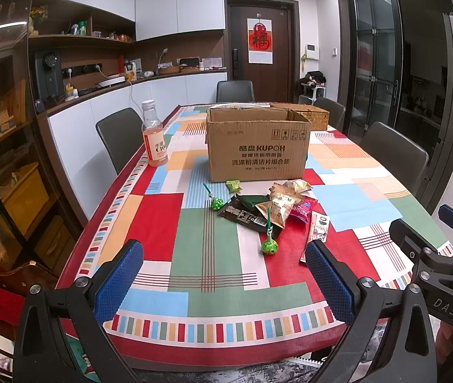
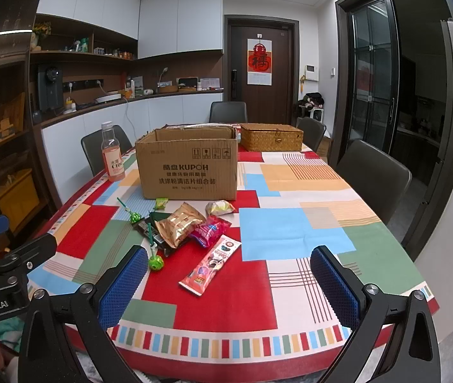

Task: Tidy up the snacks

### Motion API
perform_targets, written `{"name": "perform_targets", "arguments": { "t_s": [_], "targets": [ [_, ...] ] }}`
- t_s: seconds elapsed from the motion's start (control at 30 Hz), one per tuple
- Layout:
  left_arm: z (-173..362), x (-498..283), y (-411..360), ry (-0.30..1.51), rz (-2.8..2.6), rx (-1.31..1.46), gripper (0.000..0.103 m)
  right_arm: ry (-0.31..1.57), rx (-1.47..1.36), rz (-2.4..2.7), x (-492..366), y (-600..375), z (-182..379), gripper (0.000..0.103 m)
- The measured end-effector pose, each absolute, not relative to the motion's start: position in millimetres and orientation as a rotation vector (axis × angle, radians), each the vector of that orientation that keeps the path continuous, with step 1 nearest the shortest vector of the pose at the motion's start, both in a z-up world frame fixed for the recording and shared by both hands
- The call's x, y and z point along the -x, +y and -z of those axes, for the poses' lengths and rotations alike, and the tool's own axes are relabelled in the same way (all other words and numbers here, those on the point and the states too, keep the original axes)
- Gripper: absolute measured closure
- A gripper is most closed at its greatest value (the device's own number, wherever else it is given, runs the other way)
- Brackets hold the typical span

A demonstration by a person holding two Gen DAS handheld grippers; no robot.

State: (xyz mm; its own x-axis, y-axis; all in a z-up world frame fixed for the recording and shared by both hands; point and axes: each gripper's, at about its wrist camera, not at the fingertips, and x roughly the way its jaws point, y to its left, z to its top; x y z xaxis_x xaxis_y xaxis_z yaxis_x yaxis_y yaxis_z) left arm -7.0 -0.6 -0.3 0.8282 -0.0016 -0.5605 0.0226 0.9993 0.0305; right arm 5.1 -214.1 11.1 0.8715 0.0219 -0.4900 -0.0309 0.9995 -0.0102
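Currently, by label:

Left gripper: held low over the near table edge; its blue-padded fingers are spread wide and nothing is held between them.

Right gripper: likewise held over the near edge, jaws wide apart and empty; it is also seen at 3 o'clock in the left wrist view.

Table: covered by a cloth of red, green, blue and orange blocks.

Snack pile: gathered at the table's middle, just in front of the cardboard box, toward 12 o'clock from both grippers.

Gold packet: laid on top of a dark wrapper, touching a pink packet at its 3 o'clock.

Long pink stick pack: laid apart from the pile at its 5 o'clock, nearest the right gripper.

Green lollipops: one is seen at the pile's 6 o'clock, just beside the right gripper's left finger; another at the pile's 9 o'clock.

Small green candy: placed against the box front.

Cardboard box: stood upright with flaps open; contents cannot be seen.

Wicker basket: lid closed, set behind the box at 1 o'clock.

Pink drink bottle: stood upright at 10 o'clock, near the left table edge.
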Motion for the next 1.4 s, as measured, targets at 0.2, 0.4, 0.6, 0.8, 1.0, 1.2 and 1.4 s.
{"name": "perform_targets", "arguments": {
  "t_s": [0.2, 0.4, 0.6, 0.8, 1.0, 1.2, 1.4],
  "targets": [
    [0, 7, 0, 0.596, 0.013, -0.036, 0.000, 0.512, 0.019, -0.027, -5, -213, -10, 0.000],
    [0, 7, 0, 0.596, 0.013, -0.036, 0.000, 0.512, 0.018, -0.027, -4, -213, -10, 0.000],
    [2, 7, 0, 0.597, 0.013, -0.035, 0.000, 0.513, 0.019, -0.027, -5, -213, -10, 0.000],
    [4, 8, 0, 0.601, 0.013, -0.035, 0.000, 0.515, 0.019, -0.027, -5, -213, -10, 0.000],
    [9, 8, 1, 0.613, 0.012, -0.034, 0.000, 0.520, 0.020, -0.029, -4, -212, -4, 0.000],
    [11, 1, 0, 0.638, 0.010, -0.034, 0.000, 0.543, 0.022, -0.036, -8, -212, 3, 0.000],
    [15, -8, 1, 0.662, 0.035, -0.029, 0.000, 0.586, 0.029, -0.064, -21, -210, 7, 0.000]
  ]
}}
